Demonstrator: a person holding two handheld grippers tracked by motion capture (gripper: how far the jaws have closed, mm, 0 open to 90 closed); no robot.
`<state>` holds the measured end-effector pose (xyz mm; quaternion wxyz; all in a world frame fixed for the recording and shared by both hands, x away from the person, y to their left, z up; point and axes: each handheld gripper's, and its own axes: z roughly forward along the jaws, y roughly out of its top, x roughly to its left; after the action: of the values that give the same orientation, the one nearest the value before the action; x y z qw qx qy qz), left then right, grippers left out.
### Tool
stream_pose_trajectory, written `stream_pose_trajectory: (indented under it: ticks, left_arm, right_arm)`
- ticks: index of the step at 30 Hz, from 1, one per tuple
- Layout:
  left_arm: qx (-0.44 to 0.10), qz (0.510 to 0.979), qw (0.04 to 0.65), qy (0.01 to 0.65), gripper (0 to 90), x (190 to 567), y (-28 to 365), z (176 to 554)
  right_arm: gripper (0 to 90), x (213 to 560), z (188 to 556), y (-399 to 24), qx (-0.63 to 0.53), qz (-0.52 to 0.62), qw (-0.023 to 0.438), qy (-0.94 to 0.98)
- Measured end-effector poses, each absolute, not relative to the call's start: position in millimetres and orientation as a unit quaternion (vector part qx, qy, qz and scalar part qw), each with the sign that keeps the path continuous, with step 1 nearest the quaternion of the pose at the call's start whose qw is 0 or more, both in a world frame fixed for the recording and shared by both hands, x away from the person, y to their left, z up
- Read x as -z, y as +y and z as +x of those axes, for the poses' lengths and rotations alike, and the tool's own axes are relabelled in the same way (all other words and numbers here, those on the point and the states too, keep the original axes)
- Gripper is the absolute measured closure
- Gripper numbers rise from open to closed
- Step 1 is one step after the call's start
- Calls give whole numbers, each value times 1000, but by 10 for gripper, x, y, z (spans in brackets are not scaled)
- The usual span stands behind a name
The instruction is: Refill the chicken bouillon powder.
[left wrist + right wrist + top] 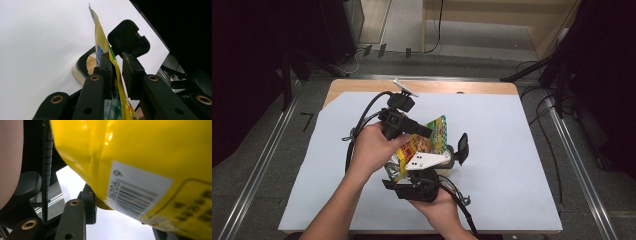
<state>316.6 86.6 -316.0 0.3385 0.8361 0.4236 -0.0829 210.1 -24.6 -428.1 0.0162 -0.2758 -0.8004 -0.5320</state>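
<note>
Pouch: yellow snack pouch (pixel 424 142) held mid-frame, tilted over container (pixel 86 65).
Left gripper (pixel 117 72): clamped on pouch.
Right gripper (pixel 120 215): gripping pouch bottom.
Progress: some powder inside; pouring likely unfinished.

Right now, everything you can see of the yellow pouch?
The yellow pouch is a glossy printed plastic bag with green checks and a white barcode panel. It is held tilted above the white sheet, clear of it. The left claw pinches its thin upper edge; the right claw grips its lower end.

The pouch (pixel 424 142) is showing yellow with green-white checks and a white barcode patch; the powder (pixel 91 63) is looking perhaps tan.
</note>
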Motion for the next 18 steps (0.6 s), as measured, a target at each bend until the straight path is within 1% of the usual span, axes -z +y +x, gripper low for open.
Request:
stream_pose_trajectory:
  ticks: [18]
  left_arm:
    - [92,834,339,426,787,3170,896,3188]
  right_arm:
    - [602,4259,2081,-237,529,-276,17,-802]
